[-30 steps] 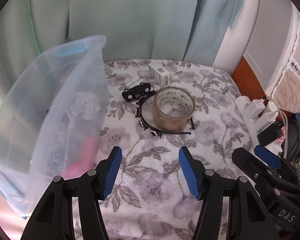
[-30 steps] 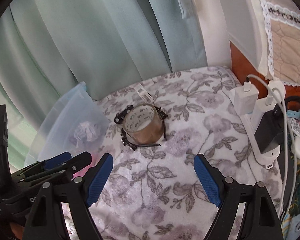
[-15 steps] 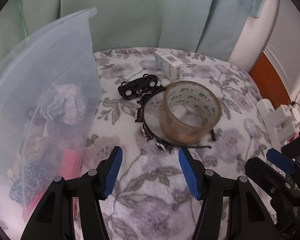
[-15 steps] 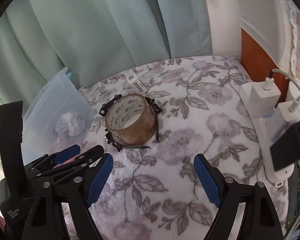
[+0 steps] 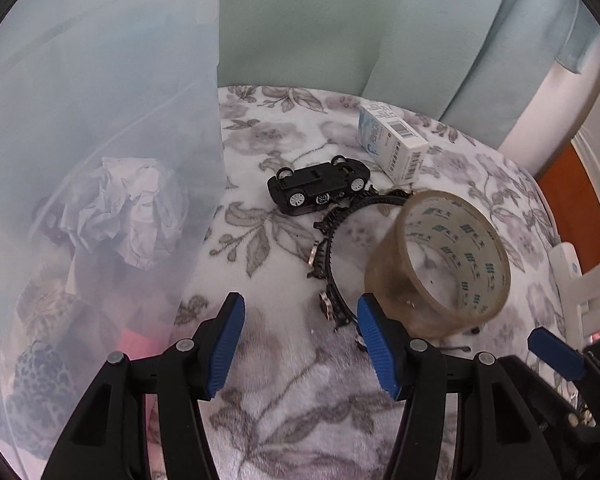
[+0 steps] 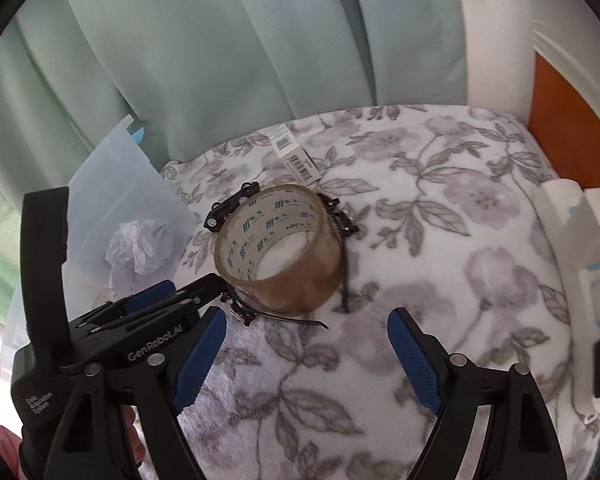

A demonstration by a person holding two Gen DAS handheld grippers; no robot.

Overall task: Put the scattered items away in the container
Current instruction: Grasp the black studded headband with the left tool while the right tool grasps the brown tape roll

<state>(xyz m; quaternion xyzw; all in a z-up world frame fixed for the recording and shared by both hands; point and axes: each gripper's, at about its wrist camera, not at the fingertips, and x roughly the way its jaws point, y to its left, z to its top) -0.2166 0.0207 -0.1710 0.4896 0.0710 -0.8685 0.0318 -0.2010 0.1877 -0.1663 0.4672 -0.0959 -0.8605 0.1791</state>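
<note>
My left hand-held gripper (image 5: 300,344) was held with its blue pads (image 5: 226,344) apart and nothing between them, low over the floral blanket (image 5: 284,420). My right hand-held gripper (image 6: 304,356) was likewise spread wide and empty, just to the right of the left one.

The roll of clear tape (image 5: 440,264) stood tilted on the blanket, resting on a black toothed headband (image 5: 332,248); in the left wrist view its near edge lay just beside the right pad of the left hand-held gripper, and I could not tell whether they touched. A black toy car (image 5: 320,188) lay upside down, wheels up, just behind the headband. A small white box (image 5: 392,144) with barcodes lay farther back, near the green curtain (image 6: 220,60).

The translucent plastic container (image 5: 100,140) stood at the left edge of the blanket. Through its wall, crumpled white paper (image 5: 128,212), a pink item (image 5: 140,340) and patterned fabric (image 5: 40,368) were visible inside. White chargers (image 6: 580,224) sat at the right.
</note>
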